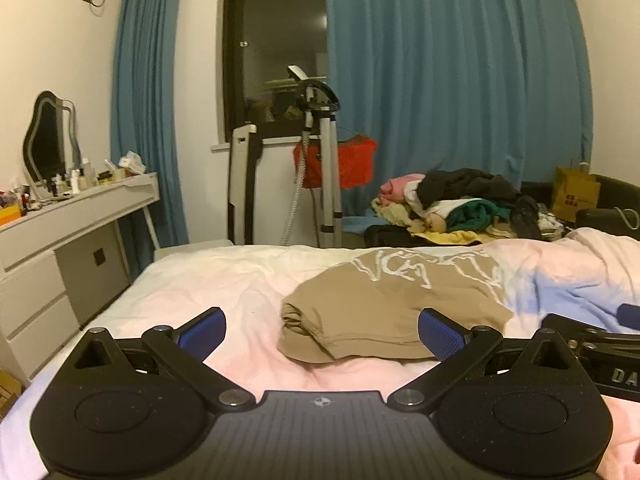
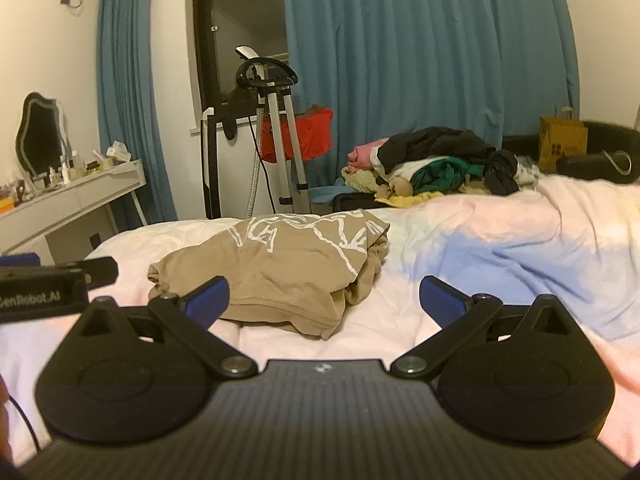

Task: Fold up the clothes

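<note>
Covering the bed (image 2: 500, 240) is a pink-and-blue duvet, where a folded tan shirt (image 2: 280, 272) lies near its foot. Behind, a yellow paper bag (image 2: 562, 148) hides its contents. Left gripper (image 1: 322, 330) and right gripper (image 2: 324, 300) hover spread wide, empty, just short of the shirt.

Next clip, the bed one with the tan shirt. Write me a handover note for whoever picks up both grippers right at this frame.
Left gripper: jaws wide open, empty, held just short of the tan shirt.
Right gripper: jaws wide open, empty, beside the left one, facing the same shirt.
The shirt lies in a compact, slightly lumpy folded bundle on the pink-and-white bedding, white print facing up.
A mixed pile of clothes sits unfolded at the far edge of the bed.
Done, by the look of it: the tan shirt is mostly folded.
Left: tidy or set it aside, then probably start on the pile.
</note>
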